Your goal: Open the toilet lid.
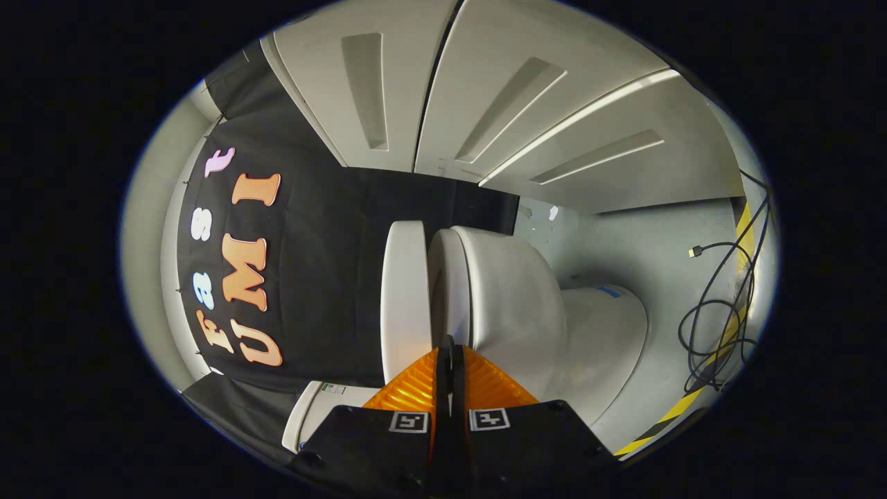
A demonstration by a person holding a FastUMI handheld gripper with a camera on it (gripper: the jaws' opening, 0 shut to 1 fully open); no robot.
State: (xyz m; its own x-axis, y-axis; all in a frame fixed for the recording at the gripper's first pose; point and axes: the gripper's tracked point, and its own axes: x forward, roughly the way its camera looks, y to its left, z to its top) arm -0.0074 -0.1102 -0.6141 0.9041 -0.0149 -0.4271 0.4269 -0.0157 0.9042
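The view is rolled sideways. The white toilet lid [405,298] stands lifted off the seat [443,277], with a narrow dark gap between them that widens away from the fingers. The bowl [516,312] and its base [603,333] lie beyond the seat on the pale floor. My gripper [449,346] is shut, its fingers pressed together with nothing seen between them. The tips sit right at the gap between lid and seat, by the lid's near end. The fingers hide the hinge area.
The tank [315,409] shows beside the fingers, against the black cloth wall [326,277]. White panelled doors [485,90] stand beyond the toilet. Loose black cables [721,319] and yellow-black floor tape [682,409] lie past the base.
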